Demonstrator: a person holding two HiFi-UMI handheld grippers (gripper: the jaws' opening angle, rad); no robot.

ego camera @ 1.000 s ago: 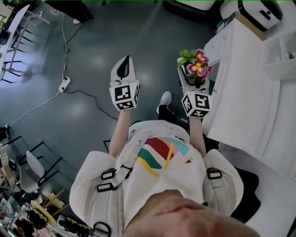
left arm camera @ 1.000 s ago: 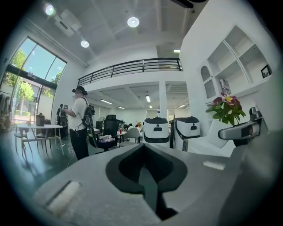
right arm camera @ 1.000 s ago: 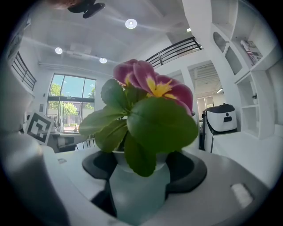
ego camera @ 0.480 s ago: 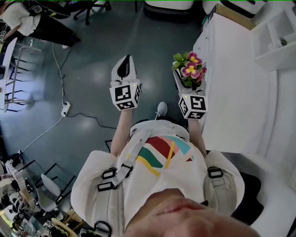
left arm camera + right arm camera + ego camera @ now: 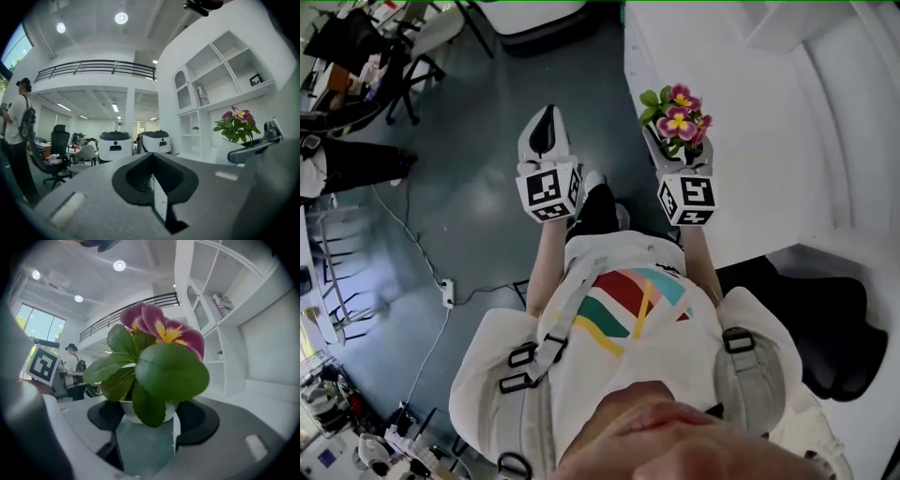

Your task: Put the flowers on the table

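Note:
A small white pot of pink-and-yellow flowers (image 5: 677, 124) with green leaves sits between the jaws of my right gripper (image 5: 679, 148), which is shut on the pot. In the right gripper view the flowers (image 5: 154, 357) fill the middle, the pot's rim just above the jaws. The pot hangs over the near edge of the white table (image 5: 769, 159) at the right. My left gripper (image 5: 546, 141) is held over the floor to the left, jaws together with nothing between them. The left gripper view shows the flowers (image 5: 238, 124) off to its right.
Dark grey floor (image 5: 478, 112) lies under my left gripper, with a cable and power strip (image 5: 446, 292) at the left. Office chairs (image 5: 412, 56) stand at the back left. White wall shelves (image 5: 220, 79) rise beyond the table. A person (image 5: 18, 140) stands far left.
I have turned toward the white table; it now fills the right side of the head view. The right gripper with the flowers has come to the table's edge. The left gripper keeps its place.

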